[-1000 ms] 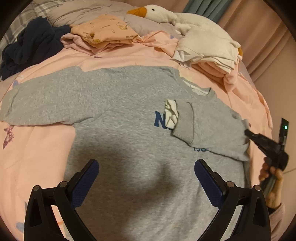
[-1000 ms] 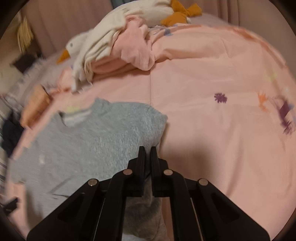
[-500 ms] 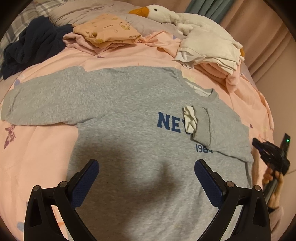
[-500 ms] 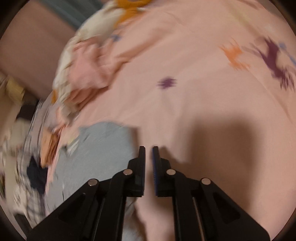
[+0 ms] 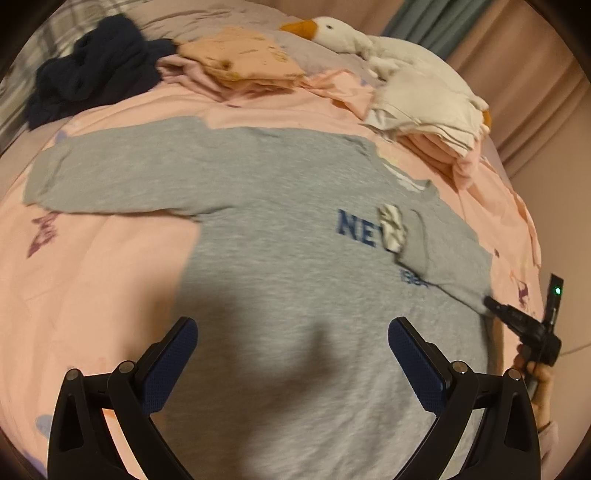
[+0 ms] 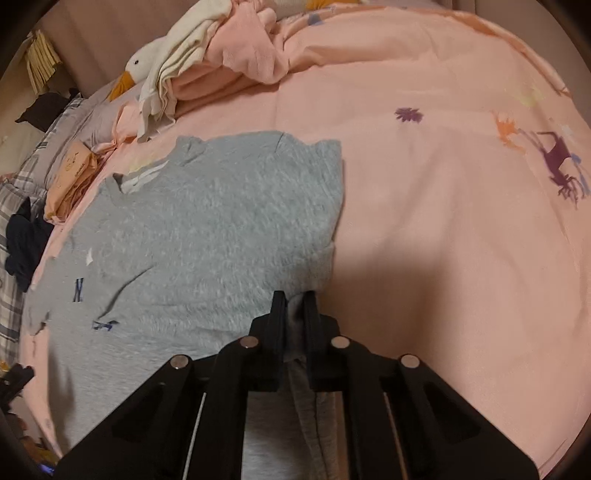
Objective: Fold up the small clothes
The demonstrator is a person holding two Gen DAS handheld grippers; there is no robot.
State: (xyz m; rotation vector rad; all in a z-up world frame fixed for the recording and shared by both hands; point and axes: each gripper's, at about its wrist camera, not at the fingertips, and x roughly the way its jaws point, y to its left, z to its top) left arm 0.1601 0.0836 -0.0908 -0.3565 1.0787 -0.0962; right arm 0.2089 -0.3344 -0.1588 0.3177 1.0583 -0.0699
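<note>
A grey long-sleeved shirt (image 5: 280, 229) with blue lettering lies face up on the pink bedspread (image 5: 92, 280). Its right sleeve (image 5: 443, 254) is folded in across the chest, white cuff lining showing. Its left sleeve (image 5: 110, 177) lies spread out. My left gripper (image 5: 293, 343) is open and empty above the shirt's lower body. My right gripper (image 6: 293, 299) is shut on the grey fabric at the shirt's right edge (image 6: 295, 332); it also shows at the right edge of the left wrist view (image 5: 517, 321).
Folded peach and pink clothes (image 5: 243, 62), a dark navy garment (image 5: 88, 70), and a white and pink pile (image 5: 432, 107) lie at the head of the bed with a goose plush toy (image 5: 340, 31). Bare bedspread (image 6: 461, 221) lies right of the shirt.
The right gripper swung away over the bedspread, then came back to the shirt's right edge, where fabric sits between its fingers. The folded sleeve shifted slightly. The left gripper stayed open above the shirt.
</note>
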